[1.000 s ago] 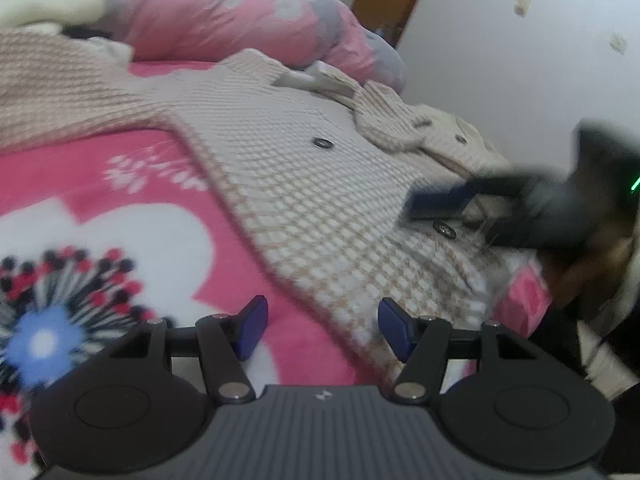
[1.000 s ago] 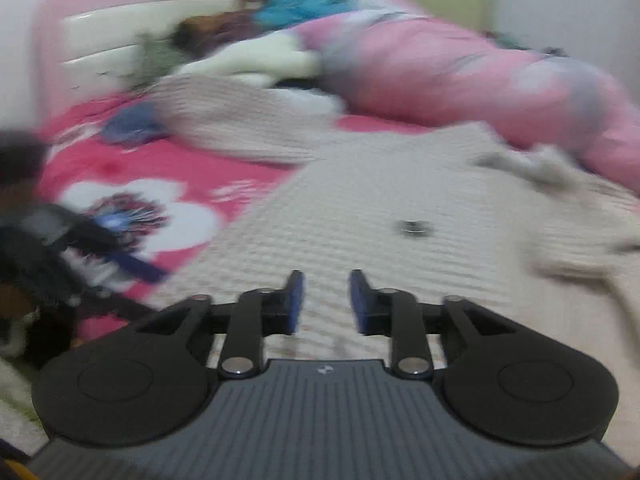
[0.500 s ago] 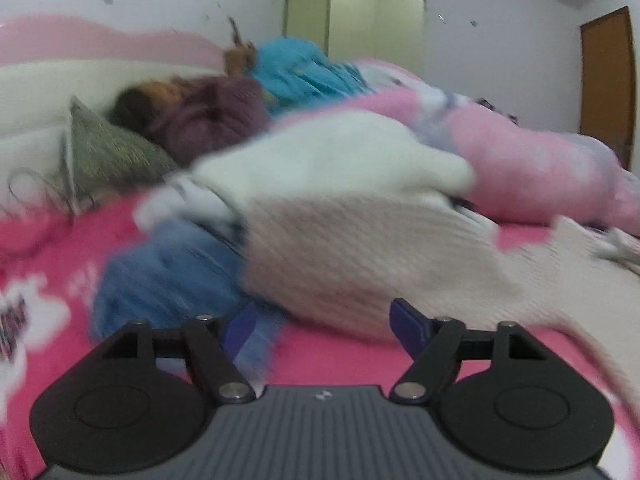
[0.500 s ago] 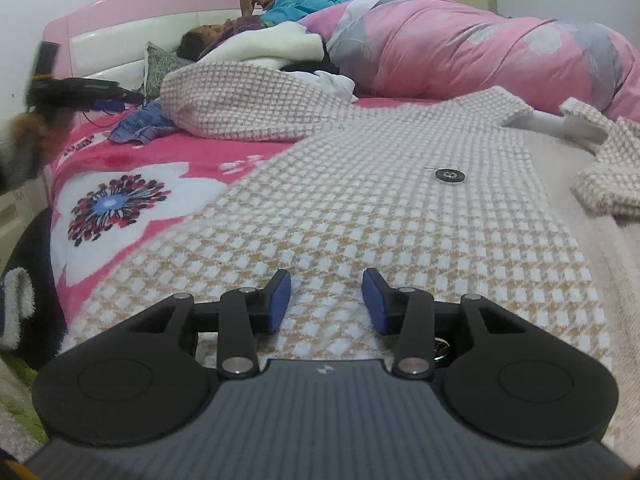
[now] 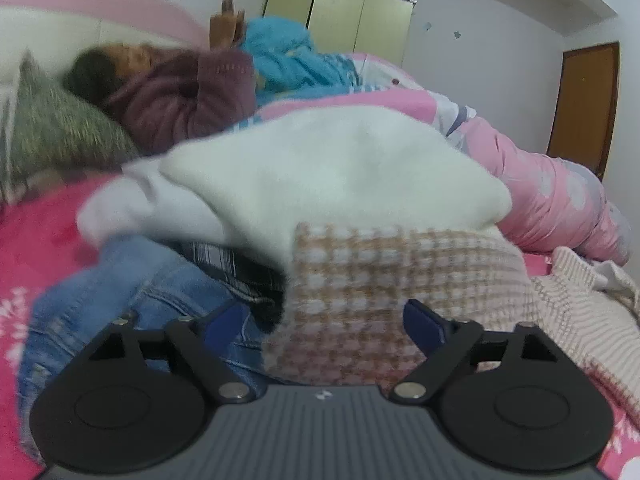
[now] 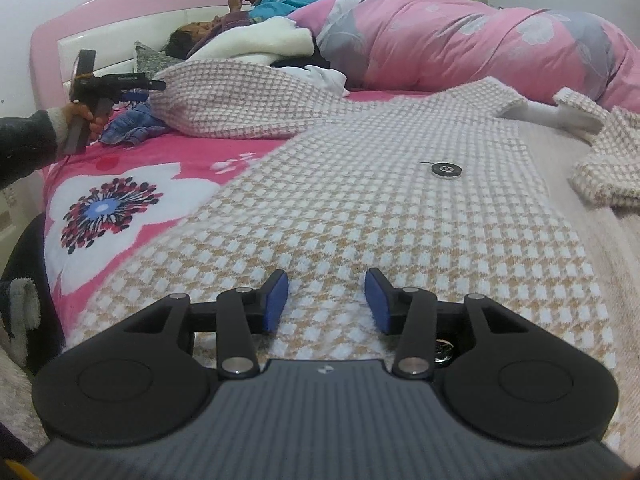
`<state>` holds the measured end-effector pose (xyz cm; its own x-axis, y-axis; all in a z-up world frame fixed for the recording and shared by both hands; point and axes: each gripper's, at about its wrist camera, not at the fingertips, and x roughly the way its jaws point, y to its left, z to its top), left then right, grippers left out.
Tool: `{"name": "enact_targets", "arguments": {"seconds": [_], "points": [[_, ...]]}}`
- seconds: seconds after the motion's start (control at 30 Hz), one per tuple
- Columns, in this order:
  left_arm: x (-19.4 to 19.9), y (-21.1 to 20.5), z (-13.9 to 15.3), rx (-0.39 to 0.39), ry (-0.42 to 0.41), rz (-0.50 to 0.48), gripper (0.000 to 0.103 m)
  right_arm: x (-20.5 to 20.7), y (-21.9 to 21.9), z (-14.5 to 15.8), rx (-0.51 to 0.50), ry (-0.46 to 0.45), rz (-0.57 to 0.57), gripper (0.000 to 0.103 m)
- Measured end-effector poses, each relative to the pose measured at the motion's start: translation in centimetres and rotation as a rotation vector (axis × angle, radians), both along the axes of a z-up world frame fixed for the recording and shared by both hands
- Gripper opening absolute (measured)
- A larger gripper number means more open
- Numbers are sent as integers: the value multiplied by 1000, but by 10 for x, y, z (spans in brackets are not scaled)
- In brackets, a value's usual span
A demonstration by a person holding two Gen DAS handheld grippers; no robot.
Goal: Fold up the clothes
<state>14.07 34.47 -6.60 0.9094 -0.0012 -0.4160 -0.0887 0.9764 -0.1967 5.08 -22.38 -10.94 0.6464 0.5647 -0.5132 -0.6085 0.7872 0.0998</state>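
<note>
A: Left gripper, jaws wide, just been opening. The cardigan sleeve end sits between them, but the pads don't press it. Nothing gripped.

B: Right gripper?

A: Jaws partly apart, also been opening. They hover low over the cardigan's hem, checked knit straight ahead and under them. Can't tell if the tips touch the fabric. Not clamped on anything.

B: Hidden stuff?

A: Plenty. Left wrist view is blurred. Jeans lie left of the left jaws, cut off by the gripper body. A dark checked garment beyond them is mostly buried under a white fleece. In the right wrist view the cardigan's far sleeve is folded out of sight to the right of the jaws, and a second button peeks out behind the right finger linkage, half hidden.

B: Counts?

A: One cardigan, spread flat on the bed. Two buttons visible: the half-hidden one and one button ahead and right of the right jaws. One pink duvet far ahead. One person lying at the headboard, partly covered. The operator's left hand shows far left of the right jaws, sleeve cut by the frame edge.
</note>
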Motion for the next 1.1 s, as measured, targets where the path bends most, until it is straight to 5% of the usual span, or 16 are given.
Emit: {"name": "enact_targets", "arguments": {"seconds": [0.07,0.13,0.17,0.23,0.33,0.47,0.7,0.8,0.93,1.1], "points": [[7,9,-6,-45,15,-21,75,-1,0,0,2,1,-4,43],[11,10,-8,-72,30,-64,54,-1,-1,1,6,3,-5,43],[11,5,-6,-46,32,-74,50,-1,-1,1,8,3,-6,43],[9,-6,-2,7,36,-87,24,-2,-2,0,12,-2,-7,43],[-2,-28,10,95,36,-59,5,-3,-4,-1,22,-8,-6,43],[-33,-55,42,114,-54,-74,5,-4,-5,-2,38,-19,-5,43],[-73,-85,137,-204,-112,-192,4,-6,-10,-4,66,-32,0,43],[-77,-88,164,-413,-71,-196,4,-5,-12,-4,81,-29,3,43],[-83,-68,158,-587,20,-85,4,-5,-13,-4,92,-27,6,44],[-76,-28,97,-517,152,120,5,-4,-15,-4,108,-20,11,45]]}}
